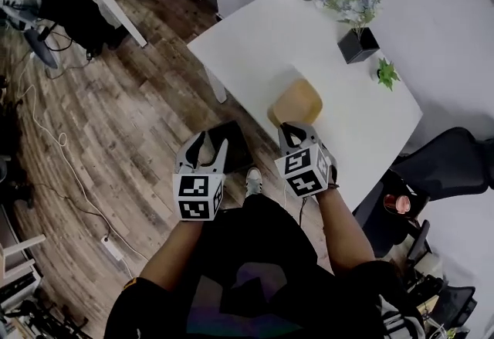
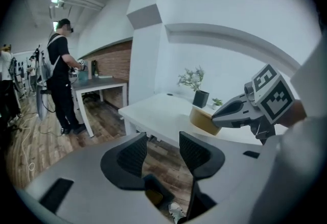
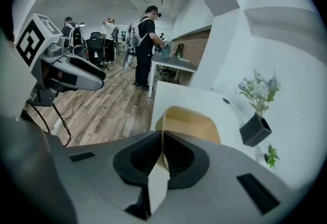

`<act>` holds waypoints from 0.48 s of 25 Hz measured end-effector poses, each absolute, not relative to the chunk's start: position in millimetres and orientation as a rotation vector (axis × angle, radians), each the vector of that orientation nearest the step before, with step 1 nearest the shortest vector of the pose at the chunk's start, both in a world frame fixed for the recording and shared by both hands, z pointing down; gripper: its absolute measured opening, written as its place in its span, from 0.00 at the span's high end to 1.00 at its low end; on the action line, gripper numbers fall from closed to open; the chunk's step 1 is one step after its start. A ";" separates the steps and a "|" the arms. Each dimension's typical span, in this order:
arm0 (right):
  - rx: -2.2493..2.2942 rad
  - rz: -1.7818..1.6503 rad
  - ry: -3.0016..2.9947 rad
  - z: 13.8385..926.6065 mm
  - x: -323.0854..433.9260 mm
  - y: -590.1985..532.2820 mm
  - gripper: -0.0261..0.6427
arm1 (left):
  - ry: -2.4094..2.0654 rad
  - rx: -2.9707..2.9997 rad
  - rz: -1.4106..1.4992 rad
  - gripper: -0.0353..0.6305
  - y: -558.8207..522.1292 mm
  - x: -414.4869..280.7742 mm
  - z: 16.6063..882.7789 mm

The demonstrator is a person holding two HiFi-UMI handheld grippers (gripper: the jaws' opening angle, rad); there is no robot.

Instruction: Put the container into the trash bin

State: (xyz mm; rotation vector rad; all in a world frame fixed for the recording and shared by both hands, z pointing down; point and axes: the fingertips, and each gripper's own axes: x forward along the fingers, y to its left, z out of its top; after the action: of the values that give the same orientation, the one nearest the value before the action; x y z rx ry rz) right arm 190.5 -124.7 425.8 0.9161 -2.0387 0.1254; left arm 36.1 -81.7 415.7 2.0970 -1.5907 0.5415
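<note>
A tan, rounded container (image 1: pixel 296 102) tilts over the near part of the white table (image 1: pixel 255 36). My right gripper (image 1: pixel 292 129) is shut on its near rim, and the right gripper view shows the thin wall of the container (image 3: pixel 191 123) pinched between the black pads of the right gripper (image 3: pixel 161 154). A black trash bin (image 1: pixel 235 146) stands on the wooden floor just left of the table's edge. My left gripper (image 1: pixel 208 146) hovers over the bin, open and empty. In its own view the left gripper (image 2: pixel 162 154) has the floor showing between its jaws, and the container (image 2: pixel 203 118) lies to the right.
On the far side of the table stand a black pot with flowers (image 1: pixel 357 44) and a small green plant (image 1: pixel 386 72). A black chair (image 1: pixel 444 164) stands to the right. Cables and a power strip (image 1: pixel 112 249) lie on the floor. A person (image 3: pixel 145 49) stands at a far desk.
</note>
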 end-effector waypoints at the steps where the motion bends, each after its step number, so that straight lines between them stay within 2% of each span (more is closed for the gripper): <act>1: 0.890 0.104 -2.058 421.7 174.2 -121.6 0.92 | -1.618 2.075 0.530 0.64 -75.4 22.4 413.7; 12: 0.587 -0.040 -2.167 419.4 22.7 -61.2 0.92 | -1.764 1.875 0.467 0.64 1.5 -100.2 421.7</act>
State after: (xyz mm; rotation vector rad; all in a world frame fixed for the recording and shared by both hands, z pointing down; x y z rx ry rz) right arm 22.7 -61.2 419.4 0.5872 -2.1674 -0.0395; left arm -100.2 1.5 421.7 1.8750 -1.7639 0.4671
